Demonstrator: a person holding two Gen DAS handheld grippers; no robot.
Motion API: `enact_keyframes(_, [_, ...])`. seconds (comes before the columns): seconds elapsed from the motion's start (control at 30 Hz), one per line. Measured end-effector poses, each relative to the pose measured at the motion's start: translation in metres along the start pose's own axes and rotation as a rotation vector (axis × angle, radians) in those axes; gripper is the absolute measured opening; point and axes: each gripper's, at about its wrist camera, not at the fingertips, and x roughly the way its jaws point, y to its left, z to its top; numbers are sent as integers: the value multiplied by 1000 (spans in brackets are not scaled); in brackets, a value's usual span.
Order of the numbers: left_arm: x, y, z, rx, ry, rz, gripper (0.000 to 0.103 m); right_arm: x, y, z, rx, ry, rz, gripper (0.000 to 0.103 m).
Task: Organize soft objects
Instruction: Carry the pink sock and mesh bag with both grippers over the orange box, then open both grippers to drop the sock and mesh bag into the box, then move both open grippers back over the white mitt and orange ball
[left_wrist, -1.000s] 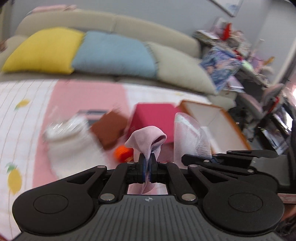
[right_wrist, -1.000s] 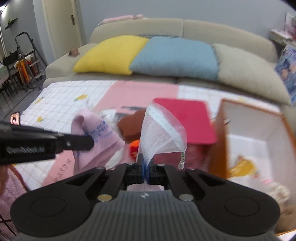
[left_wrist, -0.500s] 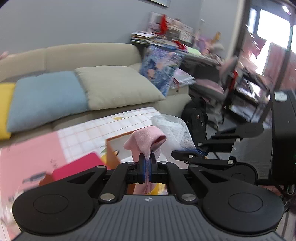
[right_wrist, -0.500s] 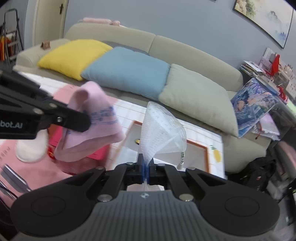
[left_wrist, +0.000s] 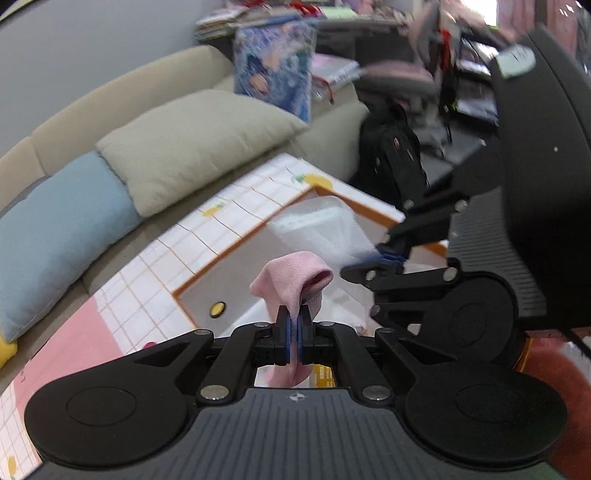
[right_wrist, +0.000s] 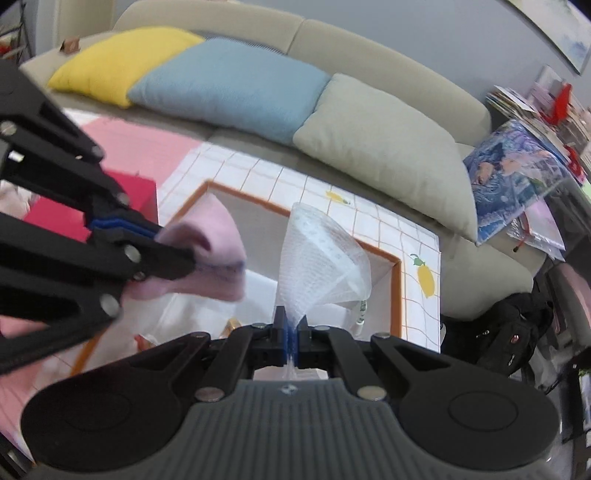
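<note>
The landmark is the open orange-rimmed cardboard box with pale inner walls, standing on the white grid-patterned cloth with lemon prints that covers the table.

Left claw: fully closed, clamping a soft pink folded cloth. The cloth bulges above the blue-padded fingers, and a short tail hangs below them. In the right wrist view this claw enters from the left, and the pink cloth sits over the left half of the box opening, above the box floor and not resting on it.

Right claw: fully closed, pinching the narrow end of a white mesh net pouch. The pouch fans upward into a cone over the middle of the box opening. In the left wrist view the right claw enters from the right, holding the pouch just beyond the pink cloth; both items are over the box.

Inside the box, pale items and a small yellow packet lie on the floor; they are too blurred to identify.

Beyond the box stands a beige sofa carrying a yellow cushion, a blue cushion and a grey-beige cushion. Left of the box, a magenta-red flat block lies on the table.
</note>
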Motion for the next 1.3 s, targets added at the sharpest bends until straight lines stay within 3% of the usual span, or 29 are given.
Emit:
enact_keyframes(0.23, [37, -3, -7, 40, 109, 33, 4, 29, 4, -12, -43, 88, 27, 0])
enact_keyframes(0.37, [46, -5, -9, 66, 133, 31, 5, 43, 7, -20, -89, 123, 19, 1])
enact_keyframes(0.53, [51, -2, -13, 56, 159, 43, 11, 45, 2, -24, -71, 144, 35, 8])
enact_keyframes(0.6, [48, 0, -12, 42, 150, 29, 21, 44, 1, -24, -65, 149, 38, 10])
enact_keyframes(0.63, [46, 1, -10, 34, 144, 21, 27, 43, 1, -24, -65, 152, 34, 15])
enact_keyframes(0.7, [40, 2, -8, 21, 126, 19, 49, 40, 0, -23, -64, 151, 33, 24])
enact_keyframes(0.87, [13, 3, -5, -9, 55, 2, 65, 22, -1, -22, -41, 123, 9, 57])
enact_keyframes(0.93, [2, 3, -5, -20, 23, 7, 67, 12, 1, -21, -36, 105, -29, 68])
enact_keyframes(1.13, [-42, 6, -15, -67, -112, 13, 69, -24, 5, -23, 47, 24, -89, 72])
enact_keyframes(1.2, [-56, 10, -23, -102, -149, 17, 68, -39, 9, -24, 115, -10, -122, 79])
enact_keyframes(1.3, [-77, 16, -39, -166, -204, 17, 69, -58, 17, -28, 230, -75, -145, 82])
